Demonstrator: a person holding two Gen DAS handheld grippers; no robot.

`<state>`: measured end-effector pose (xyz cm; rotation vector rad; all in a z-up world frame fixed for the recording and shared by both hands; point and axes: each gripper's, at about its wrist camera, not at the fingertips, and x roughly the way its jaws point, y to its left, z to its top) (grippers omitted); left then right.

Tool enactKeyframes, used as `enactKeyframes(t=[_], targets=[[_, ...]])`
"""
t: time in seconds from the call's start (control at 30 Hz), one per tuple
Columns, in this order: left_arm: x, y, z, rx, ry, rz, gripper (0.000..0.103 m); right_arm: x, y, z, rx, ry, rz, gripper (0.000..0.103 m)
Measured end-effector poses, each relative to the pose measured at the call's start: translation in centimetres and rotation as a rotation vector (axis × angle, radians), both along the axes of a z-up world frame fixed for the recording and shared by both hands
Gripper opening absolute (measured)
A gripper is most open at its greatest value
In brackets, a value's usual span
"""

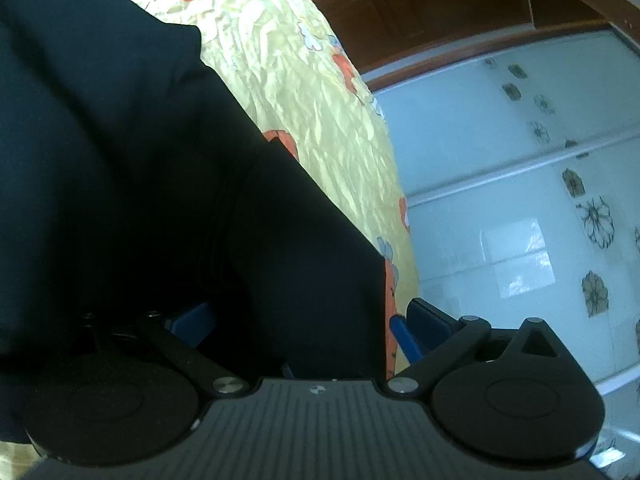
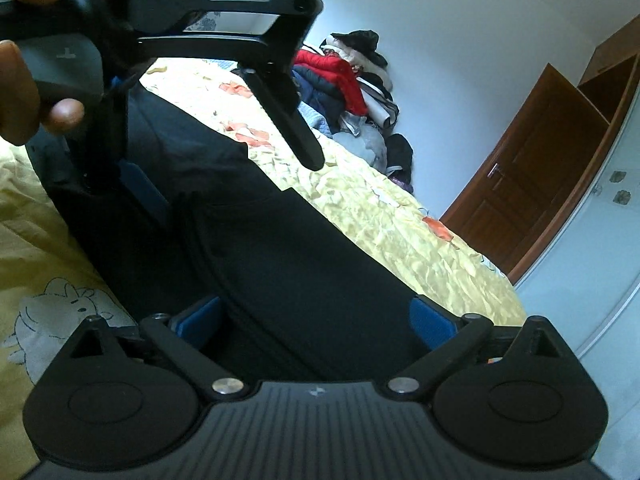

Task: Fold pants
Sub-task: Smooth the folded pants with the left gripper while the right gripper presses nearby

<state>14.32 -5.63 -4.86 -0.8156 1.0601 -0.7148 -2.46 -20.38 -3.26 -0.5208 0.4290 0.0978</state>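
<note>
My right gripper (image 2: 316,322) stands with its blue pads spread wide; the dark pants (image 2: 280,240) lie between them, no pad pressing on the cloth. My left gripper (image 1: 308,330) is likewise spread, blue pads at either side, with pants fabric bunched between and over its 9 o'clock pad; I read it as released. In the right wrist view the left gripper shows at 11 o'clock, a hand (image 2: 20,80) around its handle, one finger over the pants.

The pants run from the pads toward 11 o'clock across a yellow bedspread (image 2: 380,216) with orange flowers; a cartoon rabbit print (image 2: 60,312) sits at 8 o'clock.

Farther, at 12 to 1 o'clock, a pile of clothes (image 2: 352,92) rests at the bed's far end against a pale wall. A brown wooden door (image 2: 532,168) stands at 3 o'clock. White wardrobe panels (image 1: 500,200) with flower motifs fill the left view's 3 o'clock side.
</note>
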Motion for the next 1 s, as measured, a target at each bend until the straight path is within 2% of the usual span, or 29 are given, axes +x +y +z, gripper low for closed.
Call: enactKeyframes(t=[0.1,0.13,0.17,0.23,0.3,0.33,0.47,0.57,0.67,0.73,0.87,0.9,1.0], targets=[[0.5,-0.1,-0.3,-0.034,0.01,0.042,0.098,0.0,-0.1,0.1,0.009,0.005,0.0,0.102],[0.6,0.1,-0.3,-0.037,0.009,0.054,0.091,0.2,-0.2,0.1,0.011,0.005,0.0,0.102],[0.6,0.1,-0.3,-0.036,0.012,0.065,0.08,0.1,-0.2,0.1,0.01,0.004,0.0,0.102],[0.9,-0.1,-1.1,-0.032,0.06,0.052,0.022,-0.1,-0.1,0.1,0.002,-0.006,0.001,0.102],[0.7,0.0,-2.1,-0.029,0.089,0.057,0.013,-0.2,0.0,0.1,-0.007,-0.014,0.005,0.102],[0.4,0.1,-2.1,-0.018,0.07,0.068,0.007,-0.3,0.1,0.1,-0.012,-0.018,0.006,0.102],[-1.5,1.1,-0.1,0.06,-0.101,0.115,0.004,-0.7,0.1,0.3,-0.005,-0.027,0.025,0.102],[-3.3,2.2,2.1,0.12,-0.223,0.143,0.004,-1.0,-0.2,0.8,0.044,-0.011,0.046,0.102],[-5.0,3.4,3.2,0.169,-0.282,0.16,0.004,-1.3,-0.6,1.6,0.094,-0.006,0.066,0.102],[-5.4,3.8,3.0,0.216,-0.283,0.163,0.004,-1.5,-0.9,2.2,0.134,-0.008,0.091,0.102],[-4.7,3.7,0.8,0.253,-0.183,0.132,0.007,-1.5,-1.9,3.5,0.259,-0.014,0.128,0.102],[-4.7,3.9,0.6,0.239,-0.176,0.138,0.017,-1.3,-2.3,3.7,0.292,-0.013,0.121,0.102],[-4.7,4.5,0.9,0.239,-0.17,0.13,0.021,-0.1,-3.8,4.2,0.397,0.01,0.052,0.102]])
